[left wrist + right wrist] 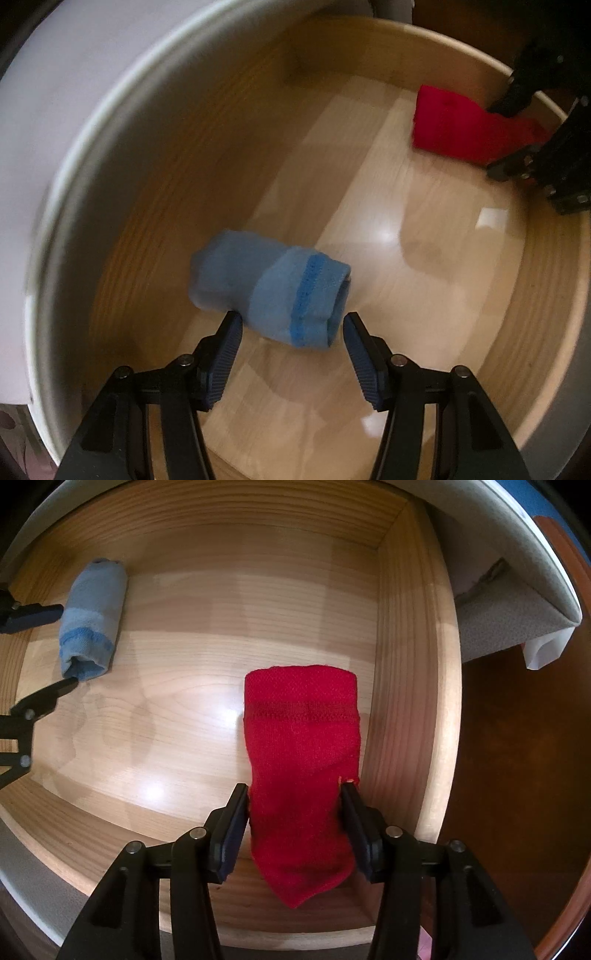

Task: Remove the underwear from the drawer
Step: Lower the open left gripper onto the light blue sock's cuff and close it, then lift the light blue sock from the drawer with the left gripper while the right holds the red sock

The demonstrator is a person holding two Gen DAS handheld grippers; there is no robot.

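Drawer [402, 635] wall beside red underwear [301, 775]; right gripper [293, 794] jaws prob. touching.

Drawer [406, 664] glossy pale wood; red underwear [301, 738], blue underwear [266, 288] soft knit cloth, probably cotton.

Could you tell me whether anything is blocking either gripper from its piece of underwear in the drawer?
Nothing visible does. The left gripper is open around the end of the blue roll, and the right gripper straddles the red piece beside the drawer's side wall.
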